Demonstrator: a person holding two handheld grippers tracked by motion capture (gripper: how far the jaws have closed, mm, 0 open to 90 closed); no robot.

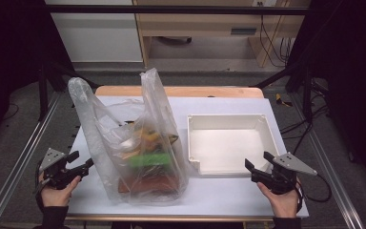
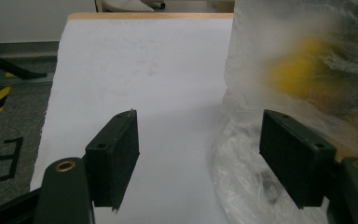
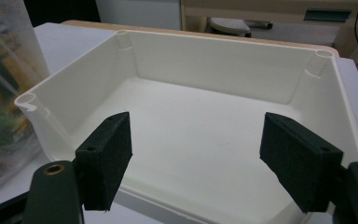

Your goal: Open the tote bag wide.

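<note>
A clear plastic bag [image 1: 133, 143] stands upright on the white table [image 1: 219, 195], with yellow, green and red-brown items inside. To its right sits a white tray [image 1: 228, 143] with nothing in it. My left gripper [image 1: 82, 162] is open at the table's left edge, just left of the bag. In the left gripper view the bag [image 2: 303, 84] rises beside the gripper's [image 2: 200, 158] right jaw. My right gripper [image 1: 258, 164] is open at the tray's near right corner. In the right gripper view the gripper [image 3: 196, 163] points into the tray [image 3: 223, 79].
Metal rails [image 1: 19, 162] run along both sides of the table. A wooden shelf unit [image 1: 209, 28] and cables [image 1: 271, 43] stand on the floor beyond the far edge. Bare table lies in front of the bag and tray.
</note>
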